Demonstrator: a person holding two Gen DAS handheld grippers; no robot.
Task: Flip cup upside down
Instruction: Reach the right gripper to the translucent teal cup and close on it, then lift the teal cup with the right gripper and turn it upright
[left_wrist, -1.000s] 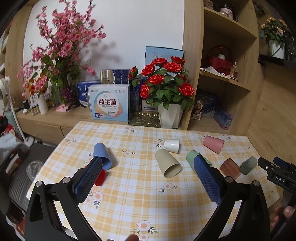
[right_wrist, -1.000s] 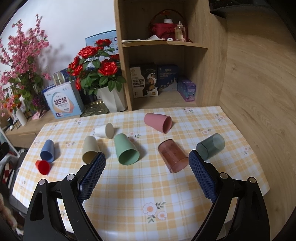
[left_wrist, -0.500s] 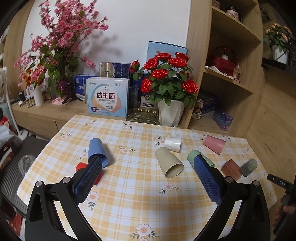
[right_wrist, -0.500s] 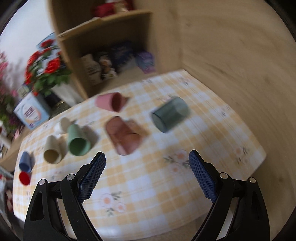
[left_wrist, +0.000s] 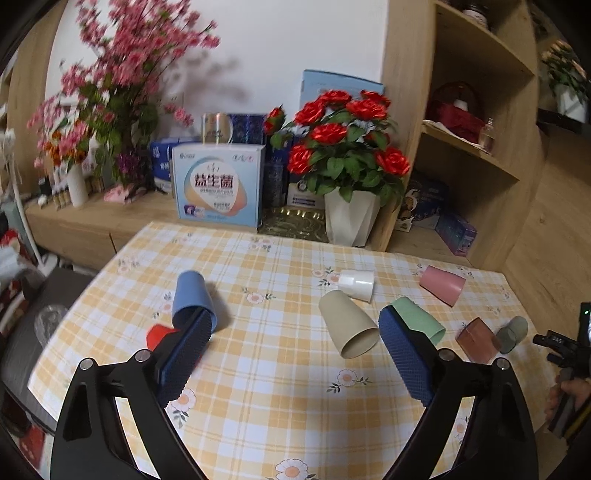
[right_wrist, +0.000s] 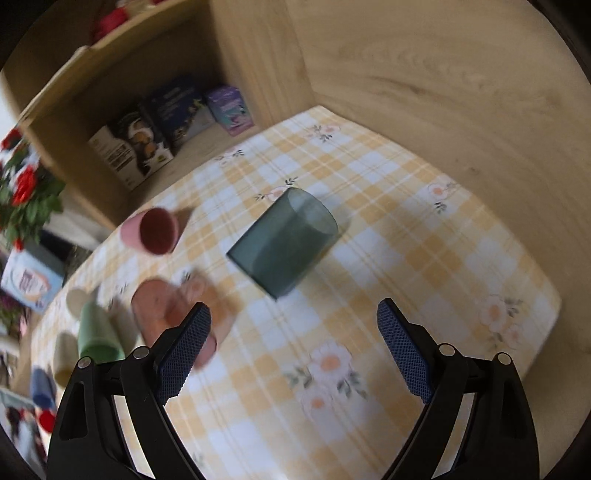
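Right gripper (right_wrist: 293, 328) now nearer grey-green cup (right_wrist: 282, 242), jaws wide apart.

From my remote seat, the only lettering I can read is on the pale blue and white cardboard box (left_wrist: 219, 184) standing on the wooden sideboard (left_wrist: 103, 218) just beyond the far edge of the checked table (left_wrist: 280, 369): three large Chinese characters, 益生菌, in dark print on its front (the smaller lines beneath them are too fine to make out). The printing on the dark boxes (right_wrist: 147, 144) in the wooden shelf is blurred beyond reading.
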